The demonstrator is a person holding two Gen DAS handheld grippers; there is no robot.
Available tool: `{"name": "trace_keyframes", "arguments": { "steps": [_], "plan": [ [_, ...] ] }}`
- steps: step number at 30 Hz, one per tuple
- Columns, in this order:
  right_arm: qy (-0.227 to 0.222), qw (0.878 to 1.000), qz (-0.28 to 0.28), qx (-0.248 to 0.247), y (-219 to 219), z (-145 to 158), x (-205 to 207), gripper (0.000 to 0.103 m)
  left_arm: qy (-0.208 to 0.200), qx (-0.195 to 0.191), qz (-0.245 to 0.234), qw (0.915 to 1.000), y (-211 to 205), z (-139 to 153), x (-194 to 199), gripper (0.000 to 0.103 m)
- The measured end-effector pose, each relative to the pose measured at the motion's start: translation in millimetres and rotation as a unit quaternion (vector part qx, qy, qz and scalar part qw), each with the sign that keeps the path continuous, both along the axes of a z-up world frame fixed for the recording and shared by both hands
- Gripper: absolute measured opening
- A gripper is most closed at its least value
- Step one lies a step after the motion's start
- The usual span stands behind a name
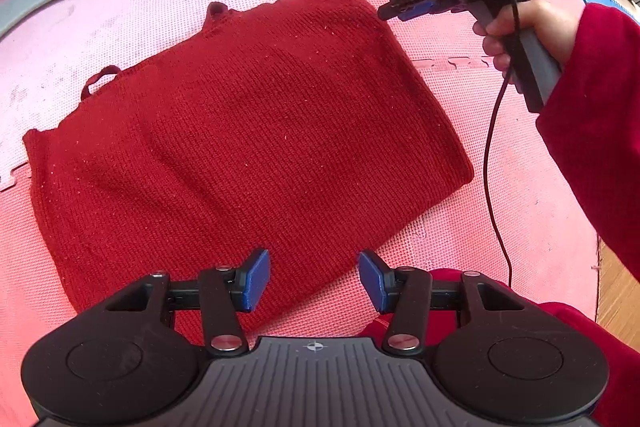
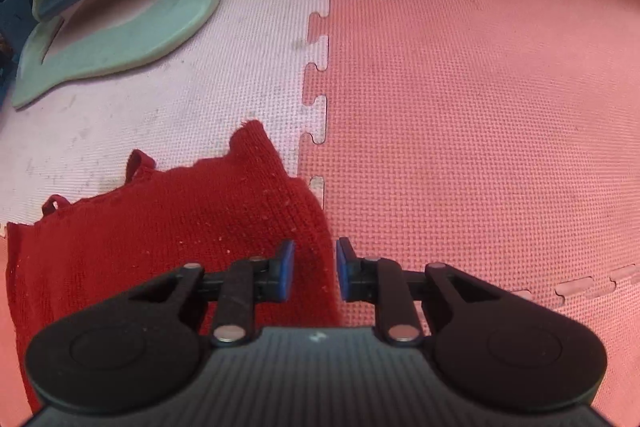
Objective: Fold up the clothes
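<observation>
Sweater [image 1: 248,143], red knit and folded into a rough rectangle, lies flat on the foam floor mat [image 1: 460,227], filling the middle of the left wrist view. The left tongs [image 1: 314,277] stand apart above its near edge, gripping nothing. The right tongs [image 2: 315,269] are also apart, straddling the sweater's right edge low in the right wrist view, pads clear of the knit. To the right of that edge the red mat is bare up to the frame's rim. Two small loops [image 1: 100,81] stick out from the far edge. A grey-green plastic base [image 2: 120,27] crowds the upper left; what it belongs to is cut off. A red sleeve [image 1: 592,131] hides the mat's right side.
</observation>
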State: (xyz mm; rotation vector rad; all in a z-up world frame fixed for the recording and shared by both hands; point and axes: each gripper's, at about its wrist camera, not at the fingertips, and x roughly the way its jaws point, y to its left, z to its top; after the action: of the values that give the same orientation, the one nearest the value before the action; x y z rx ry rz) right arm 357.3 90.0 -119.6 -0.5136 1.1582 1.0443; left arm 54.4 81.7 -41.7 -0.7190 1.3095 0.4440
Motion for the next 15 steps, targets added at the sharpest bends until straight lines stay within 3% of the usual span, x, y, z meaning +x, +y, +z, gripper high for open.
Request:
{"name": "trace_keyframes", "arguments": {
  "steps": [2,6,11,15],
  "plan": [
    [0.026,0.998,0.049,0.010,6,4,-23,0.021,-0.002,0.003,-0.002,1.0000,2,2,3,0.052],
    [0.065,0.987,0.147,0.009,32,-19,-69,0.016,-0.006,0.010,-0.004,0.9999,2,3,7,0.052],
    [0.074,0.986,0.147,-0.007,49,-54,-73,0.007,-0.007,0.005,0.000,1.0000,-3,-3,1,0.052],
    [0.037,0.986,0.160,-0.023,49,-50,-85,0.005,-0.007,0.006,0.008,0.9999,-8,-5,-7,0.052]
  ]
}}
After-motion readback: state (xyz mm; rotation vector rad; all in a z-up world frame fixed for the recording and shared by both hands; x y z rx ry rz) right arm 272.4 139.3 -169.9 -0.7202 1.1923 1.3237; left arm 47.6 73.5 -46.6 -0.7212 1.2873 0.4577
